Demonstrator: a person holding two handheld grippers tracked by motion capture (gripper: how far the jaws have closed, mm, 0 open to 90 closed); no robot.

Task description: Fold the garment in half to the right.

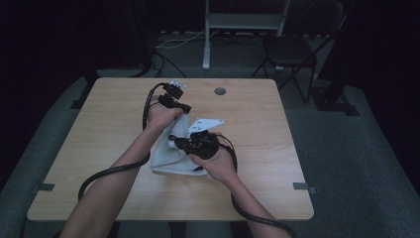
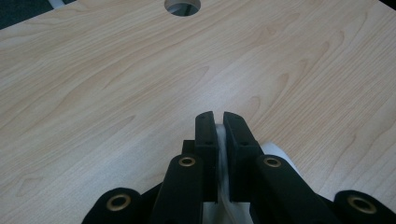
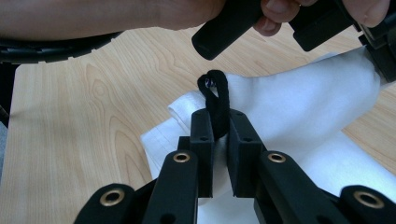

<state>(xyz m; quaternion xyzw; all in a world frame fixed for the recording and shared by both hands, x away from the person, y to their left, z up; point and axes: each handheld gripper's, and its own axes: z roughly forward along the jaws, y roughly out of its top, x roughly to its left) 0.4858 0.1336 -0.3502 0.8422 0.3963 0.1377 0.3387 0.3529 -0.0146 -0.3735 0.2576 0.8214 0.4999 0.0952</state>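
A white cloth (image 1: 168, 154) lies crumpled at the middle of the wooden table (image 1: 99, 124). My left gripper (image 1: 186, 107) holds one end of it raised at the far side. In the left gripper view its jaws are shut (image 2: 218, 117) on a thin fold of the cloth (image 2: 221, 140). My right gripper (image 1: 177, 142) sits nearer the person, over the cloth. In the right gripper view its jaws (image 3: 219, 115) pinch a black loop (image 3: 217, 95) that stands up in front of the cloth (image 3: 299, 102). The left hand (image 3: 140, 14) and its gripper are just beyond.
A round cable hole (image 1: 220, 91) sits in the table's far part, right of the left gripper, and shows as a cable hole (image 2: 182, 5) ahead of its jaws. A dark chair (image 1: 289, 52) and a metal stand (image 1: 242, 22) are behind the table. Black cables trail from both grippers.
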